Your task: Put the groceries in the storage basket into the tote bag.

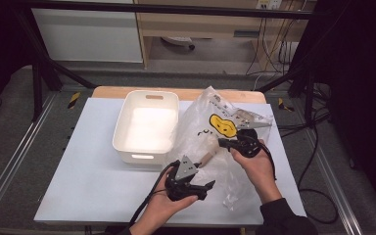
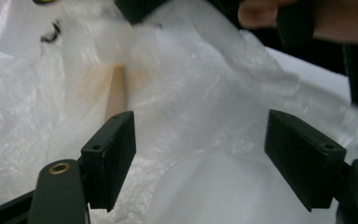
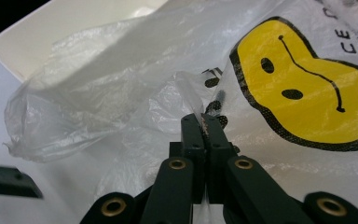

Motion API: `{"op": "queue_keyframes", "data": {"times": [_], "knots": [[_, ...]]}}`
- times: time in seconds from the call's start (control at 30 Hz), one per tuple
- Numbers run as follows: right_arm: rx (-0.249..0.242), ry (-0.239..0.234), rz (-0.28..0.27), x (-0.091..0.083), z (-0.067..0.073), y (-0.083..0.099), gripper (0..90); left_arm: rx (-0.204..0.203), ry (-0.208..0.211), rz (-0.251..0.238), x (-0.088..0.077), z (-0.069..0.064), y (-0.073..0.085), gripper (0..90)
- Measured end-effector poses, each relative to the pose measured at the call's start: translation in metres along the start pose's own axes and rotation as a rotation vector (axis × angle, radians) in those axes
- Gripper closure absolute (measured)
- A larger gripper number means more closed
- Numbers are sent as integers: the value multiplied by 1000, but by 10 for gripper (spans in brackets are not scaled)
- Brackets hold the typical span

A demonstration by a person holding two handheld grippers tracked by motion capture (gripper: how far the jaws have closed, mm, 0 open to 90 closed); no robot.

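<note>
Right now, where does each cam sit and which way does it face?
High view: above the person's side, facing forward and down at the table; forearms and both hands enter from below.
Left gripper view: rides the left gripper, faces the plastic bag; open jaws.
Right gripper view: rides the right gripper, jaws pinching the bag.
Shared: the bag's yellow face print.
</note>
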State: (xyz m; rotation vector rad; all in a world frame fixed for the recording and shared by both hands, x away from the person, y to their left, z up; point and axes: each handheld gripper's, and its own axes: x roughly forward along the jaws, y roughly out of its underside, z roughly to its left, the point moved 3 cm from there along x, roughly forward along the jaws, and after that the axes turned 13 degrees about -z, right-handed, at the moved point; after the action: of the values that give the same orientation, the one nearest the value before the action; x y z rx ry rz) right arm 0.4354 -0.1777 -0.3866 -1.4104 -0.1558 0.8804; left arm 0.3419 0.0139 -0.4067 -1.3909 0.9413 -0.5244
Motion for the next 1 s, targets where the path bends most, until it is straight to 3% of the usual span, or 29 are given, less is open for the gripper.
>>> {"op": "queue_keyframes", "data": {"times": [0.3,0.4,0.87,0.93,1.0], "knots": [[-1,-5,24,6,3,20,900,-19,-66,-50,-19,19,-18,207],[-14,0,42,9,4,27,900,-26,-71,-57,-24,26,-20,181],[-28,8,86,15,6,44,896,-23,-167,-52,-43,52,-31,119],[-36,13,78,15,6,44,839,-29,-180,-62,-46,55,-33,119],[-40,13,61,13,5,43,721,-23,-194,-65,-50,59,-36,118]]}}
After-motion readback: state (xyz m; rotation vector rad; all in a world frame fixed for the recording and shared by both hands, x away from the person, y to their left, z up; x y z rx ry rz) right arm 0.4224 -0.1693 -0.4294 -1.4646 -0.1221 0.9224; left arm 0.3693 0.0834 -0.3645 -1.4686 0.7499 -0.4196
